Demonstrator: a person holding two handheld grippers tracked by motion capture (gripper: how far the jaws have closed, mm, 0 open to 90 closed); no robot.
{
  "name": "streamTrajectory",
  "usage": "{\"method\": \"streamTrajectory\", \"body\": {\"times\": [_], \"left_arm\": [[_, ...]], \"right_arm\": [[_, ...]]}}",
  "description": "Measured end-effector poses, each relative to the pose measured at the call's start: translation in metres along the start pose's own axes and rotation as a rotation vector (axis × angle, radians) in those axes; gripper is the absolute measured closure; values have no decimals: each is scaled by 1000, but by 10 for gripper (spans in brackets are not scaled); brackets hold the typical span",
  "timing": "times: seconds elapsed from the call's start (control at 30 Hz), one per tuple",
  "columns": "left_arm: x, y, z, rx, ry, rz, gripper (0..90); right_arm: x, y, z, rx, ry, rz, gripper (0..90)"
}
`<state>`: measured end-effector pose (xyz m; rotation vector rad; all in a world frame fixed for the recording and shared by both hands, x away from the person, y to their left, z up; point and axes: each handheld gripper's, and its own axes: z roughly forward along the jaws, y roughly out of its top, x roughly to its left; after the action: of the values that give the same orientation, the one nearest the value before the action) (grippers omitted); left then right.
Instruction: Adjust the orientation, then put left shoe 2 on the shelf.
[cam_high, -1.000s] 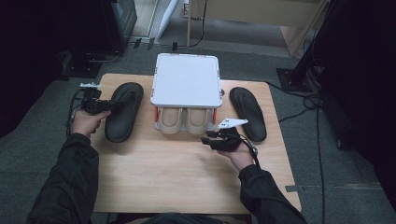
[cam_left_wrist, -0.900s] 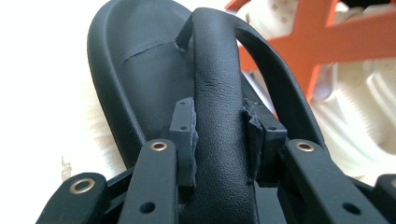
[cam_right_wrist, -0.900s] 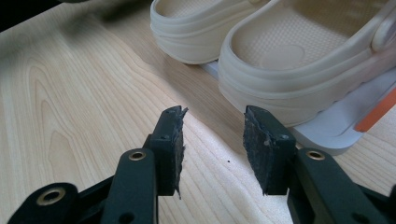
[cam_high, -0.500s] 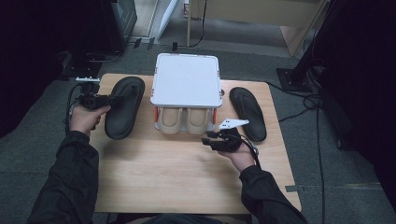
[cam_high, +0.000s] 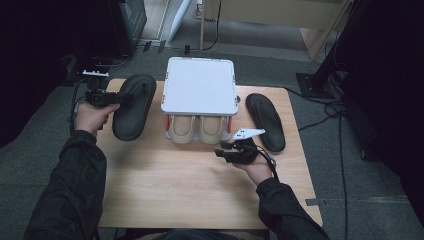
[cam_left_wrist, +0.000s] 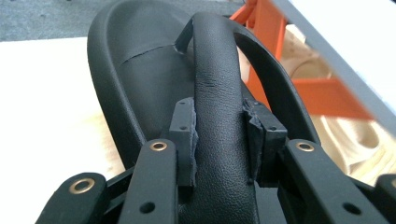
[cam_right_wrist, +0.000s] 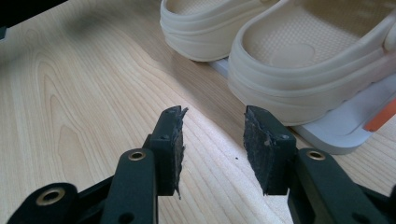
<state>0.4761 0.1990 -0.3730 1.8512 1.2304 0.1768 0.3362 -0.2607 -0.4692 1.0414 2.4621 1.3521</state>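
Observation:
A black sandal (cam_high: 132, 107) lies at the table's left, beside a white rack (cam_high: 200, 85) with orange legs. My left gripper (cam_high: 124, 98) is shut on the sandal's strap (cam_left_wrist: 219, 84); in the left gripper view both pads (cam_left_wrist: 184, 130) press the strap's sides. Two cream clogs (cam_high: 197, 129) stand side by side under the rack, toes toward me. My right gripper (cam_high: 221, 149) hovers just in front of them, low over the wood. In the right gripper view its jaws (cam_right_wrist: 212, 135) stand open with nothing between them, and the clogs (cam_right_wrist: 308, 70) are just beyond.
A second black sandal (cam_high: 265, 120) lies at the table's right, past the rack. The wooden table (cam_high: 190, 195) has bare room on my near side. The rack's white base plate (cam_right_wrist: 327, 135) juts out under the clogs. Cables lie on the dark floor around.
My left gripper has shifted a little toward the far edge while staying on the sandal's strap. The right gripper has hardly moved.

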Motion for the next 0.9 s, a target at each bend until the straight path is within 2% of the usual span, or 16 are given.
{"method": "streamTrajectory", "body": {"times": [0.23,0.53,0.9], "left_arm": [[-6,26,-1,-3,-2,-22,680],[-23,57,-5,-6,36,2,680],[-50,87,-5,0,40,34,680]], "right_arm": [[-1,0,0,2,0,-1,582],[0,0,1,-2,8,-7,578],[-1,-1,2,6,4,-10,578]]}}
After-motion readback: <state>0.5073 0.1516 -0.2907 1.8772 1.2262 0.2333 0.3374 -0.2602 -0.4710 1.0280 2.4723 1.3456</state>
